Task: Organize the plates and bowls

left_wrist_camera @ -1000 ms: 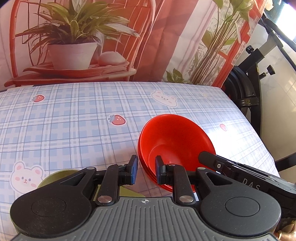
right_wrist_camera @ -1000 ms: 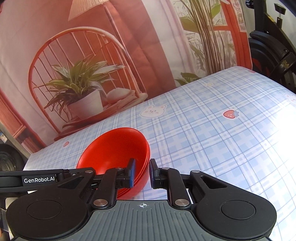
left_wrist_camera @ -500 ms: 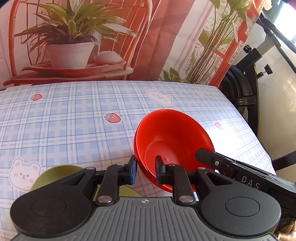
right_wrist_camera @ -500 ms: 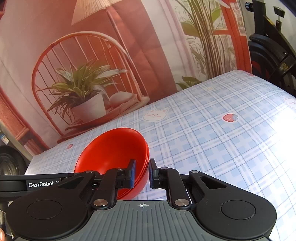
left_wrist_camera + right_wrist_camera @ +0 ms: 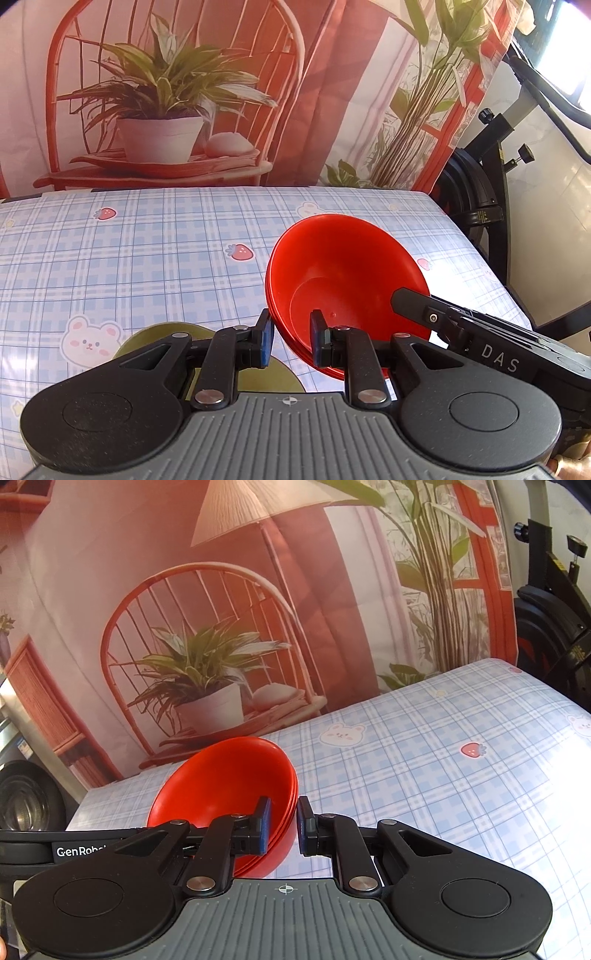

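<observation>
A stack of red bowls (image 5: 343, 273) is held tilted above the checked tablecloth (image 5: 147, 251). My left gripper (image 5: 290, 341) is shut on the stack's near-left rim, one finger inside and one outside. My right gripper (image 5: 282, 825) is shut on the opposite rim of the same red bowls (image 5: 229, 782). An olive-green plate (image 5: 155, 336) lies on the cloth just below and left of my left gripper, mostly hidden by its body. The right gripper's body (image 5: 491, 350) shows past the bowls in the left wrist view.
A printed backdrop with a chair and plant (image 5: 166, 110) hangs behind the table's far edge. A black exercise bike (image 5: 491, 177) stands off the table's right side. The table's right edge (image 5: 480, 254) is close to the bowls.
Both grippers have lifted the red bowl stack higher and it tilts more. More of the green plate shows below the left gripper.
</observation>
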A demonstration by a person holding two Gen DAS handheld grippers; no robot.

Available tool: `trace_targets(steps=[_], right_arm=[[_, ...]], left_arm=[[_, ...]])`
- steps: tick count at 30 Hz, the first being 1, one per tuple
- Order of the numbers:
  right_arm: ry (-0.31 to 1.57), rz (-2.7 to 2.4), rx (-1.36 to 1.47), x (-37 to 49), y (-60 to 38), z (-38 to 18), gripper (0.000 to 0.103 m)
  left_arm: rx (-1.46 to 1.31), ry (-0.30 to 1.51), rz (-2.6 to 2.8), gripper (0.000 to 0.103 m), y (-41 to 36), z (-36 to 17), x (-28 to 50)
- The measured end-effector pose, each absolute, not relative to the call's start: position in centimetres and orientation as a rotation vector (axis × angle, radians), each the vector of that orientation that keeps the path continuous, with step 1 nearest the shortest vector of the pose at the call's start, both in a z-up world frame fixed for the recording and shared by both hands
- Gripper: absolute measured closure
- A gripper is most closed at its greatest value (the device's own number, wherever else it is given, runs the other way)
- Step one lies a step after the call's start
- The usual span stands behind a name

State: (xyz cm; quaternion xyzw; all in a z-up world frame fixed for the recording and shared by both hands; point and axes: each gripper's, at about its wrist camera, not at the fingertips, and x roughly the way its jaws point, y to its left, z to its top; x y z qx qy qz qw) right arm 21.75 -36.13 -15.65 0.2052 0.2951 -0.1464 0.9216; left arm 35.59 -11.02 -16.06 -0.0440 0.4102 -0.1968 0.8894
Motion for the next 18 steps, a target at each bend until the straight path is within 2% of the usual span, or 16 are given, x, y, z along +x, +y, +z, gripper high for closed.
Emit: trace_targets(steps=[18], right_arm=[[0.650, -0.195, 0.325, 21.9, -29.3, -14.0, 0.089]], left_arm=[[-0.155, 0.800, -0.352, 0.082, -4.8, -14.2, 31.1]])
